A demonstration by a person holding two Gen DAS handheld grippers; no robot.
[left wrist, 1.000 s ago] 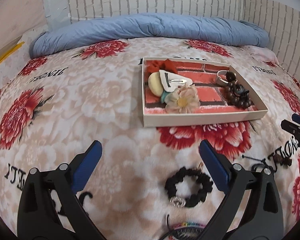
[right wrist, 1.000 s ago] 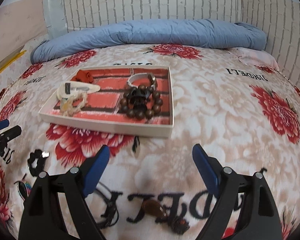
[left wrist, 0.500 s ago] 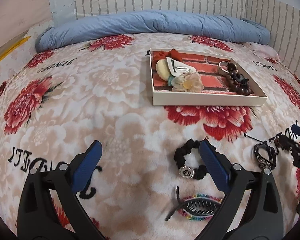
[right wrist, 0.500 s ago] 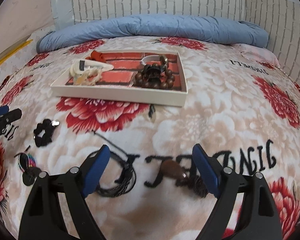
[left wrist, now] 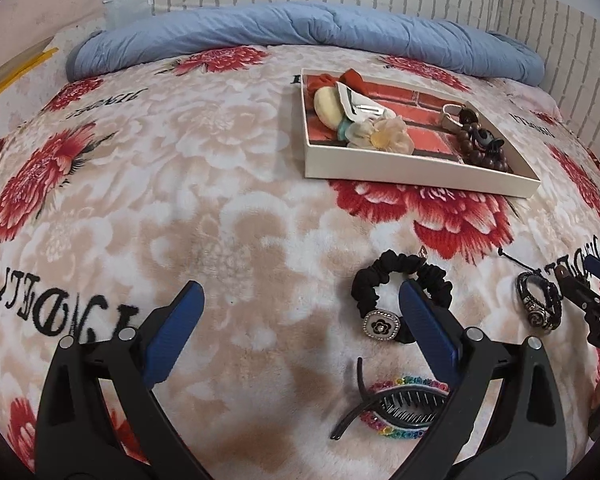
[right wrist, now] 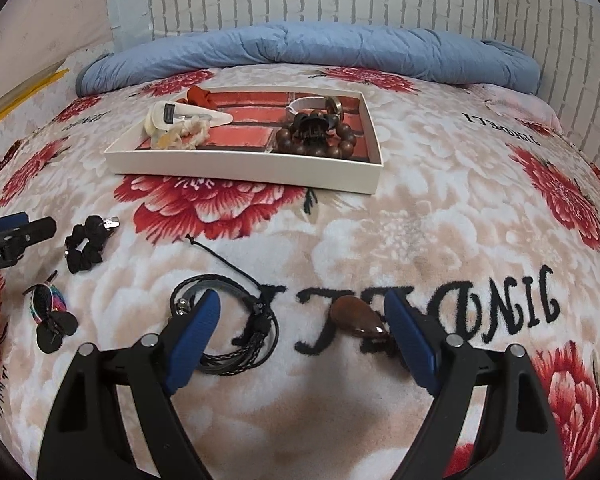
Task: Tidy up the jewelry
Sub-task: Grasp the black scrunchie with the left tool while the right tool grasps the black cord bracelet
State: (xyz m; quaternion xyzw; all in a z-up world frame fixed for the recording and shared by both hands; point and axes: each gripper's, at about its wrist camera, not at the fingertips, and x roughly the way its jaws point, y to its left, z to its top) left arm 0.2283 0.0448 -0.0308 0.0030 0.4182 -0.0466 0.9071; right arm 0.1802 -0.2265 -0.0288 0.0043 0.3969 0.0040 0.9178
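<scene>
Left wrist view first: the left gripper [left wrist: 300,308] hung over the floral blanket [left wrist: 228,216] with its fingers [left wrist: 176,328] wide apart and nothing between them. The right-side finger covered part of the black scrunchie [left wrist: 384,276], so only its upper loop and the flower charm [left wrist: 381,325] showed. The rainbow hair claw [left wrist: 396,410] lay just below that, its far end tucked behind the same finger. A black braided bracelet [left wrist: 537,307] sat off to the right, and the right gripper [left wrist: 592,288] was cut off at the frame edge there, so not much could be read from this side. The white tray [left wrist: 412,170] stood further up the bed, holding a fabric flower clip [left wrist: 384,136] and dark wooden beads [left wrist: 485,152], among other bits too jumbled to name.

Right wrist view: the right gripper [right wrist: 302,314] had its fingers [right wrist: 198,326] spread open too, gripping nothing. Only this view showed the brown teardrop pendant [right wrist: 358,316] lying on the blanket between them, close to the right-side finger. The braided bracelet [right wrist: 236,320] lay partly under the left-side finger. The scrunchie [right wrist: 85,249] and hair claw [right wrist: 50,316] looked small at far left, beside the left gripper's tip [right wrist: 18,234]. The tray [right wrist: 252,168] sat well beyond.

Compared to a second earlier, both cameras had dropped lower and nearer the loose pieces, and the tray looked further off.
</scene>
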